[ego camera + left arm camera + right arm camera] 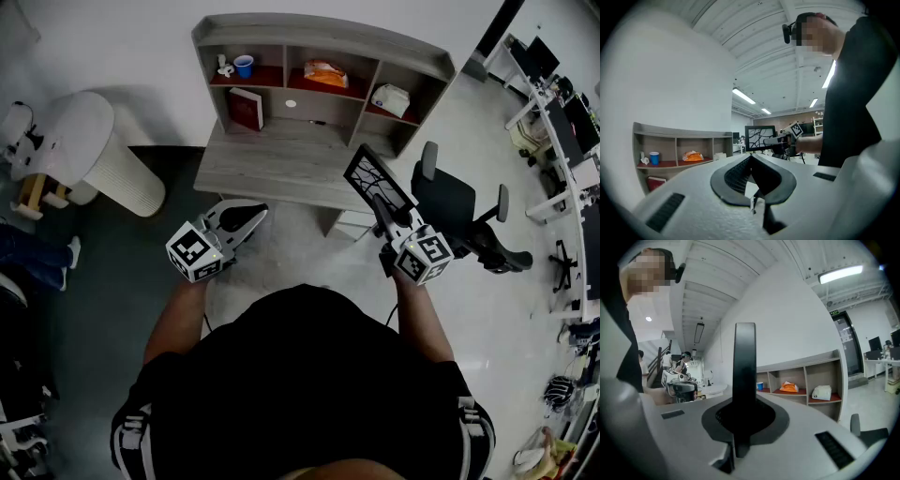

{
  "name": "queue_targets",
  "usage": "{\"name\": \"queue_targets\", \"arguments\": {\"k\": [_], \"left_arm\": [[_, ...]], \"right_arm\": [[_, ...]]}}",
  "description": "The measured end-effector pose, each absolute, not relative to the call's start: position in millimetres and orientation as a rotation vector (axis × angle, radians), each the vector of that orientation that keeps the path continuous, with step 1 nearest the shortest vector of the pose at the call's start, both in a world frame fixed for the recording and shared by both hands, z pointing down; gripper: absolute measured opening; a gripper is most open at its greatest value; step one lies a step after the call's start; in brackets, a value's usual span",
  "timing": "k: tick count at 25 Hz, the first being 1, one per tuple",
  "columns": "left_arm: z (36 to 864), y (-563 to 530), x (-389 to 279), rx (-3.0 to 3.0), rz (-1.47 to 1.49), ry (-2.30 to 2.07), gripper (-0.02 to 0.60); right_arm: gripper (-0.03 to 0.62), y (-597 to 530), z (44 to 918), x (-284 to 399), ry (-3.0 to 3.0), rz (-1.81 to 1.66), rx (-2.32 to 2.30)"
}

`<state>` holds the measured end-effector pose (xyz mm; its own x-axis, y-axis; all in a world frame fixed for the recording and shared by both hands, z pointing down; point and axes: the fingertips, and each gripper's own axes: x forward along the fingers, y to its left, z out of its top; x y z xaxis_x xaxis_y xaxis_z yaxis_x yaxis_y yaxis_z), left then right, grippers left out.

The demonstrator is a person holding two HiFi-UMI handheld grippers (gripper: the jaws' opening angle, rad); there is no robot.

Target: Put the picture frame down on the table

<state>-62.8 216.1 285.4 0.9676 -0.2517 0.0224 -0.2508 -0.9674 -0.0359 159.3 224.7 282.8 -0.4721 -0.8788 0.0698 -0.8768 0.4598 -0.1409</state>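
Observation:
The picture frame (378, 178) is black with a white branch pattern. It is held upright and tilted in the air, over the right front corner of the grey table (272, 167). My right gripper (382, 212) is shut on its lower edge. In the right gripper view the frame (744, 362) stands edge-on between the jaws. My left gripper (251, 216) hovers near the table's front edge at the left, with its jaws together and nothing in them. From the left gripper view the frame (760, 138) and the right gripper (774, 139) show beyond the tips of my left gripper (751, 160).
The table carries a shelf unit with a blue cup (244, 66), an orange bag (325, 73), a white box (391, 98) and a red book (247, 108). A dark office chair (459, 211) stands right of the table. A white ribbed cylinder (103, 155) stands at the left.

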Motion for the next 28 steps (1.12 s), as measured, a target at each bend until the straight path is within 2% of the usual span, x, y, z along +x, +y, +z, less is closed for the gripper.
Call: {"name": "queue_targets", "arguments": {"k": [28], "left_arm": [[285.8, 179.1, 54.2, -3.063, -0.135, 0.583, 0.017]], "right_arm": [[0.017, 166.2, 301.3, 268.7, 2.716, -0.342, -1.374]]}}
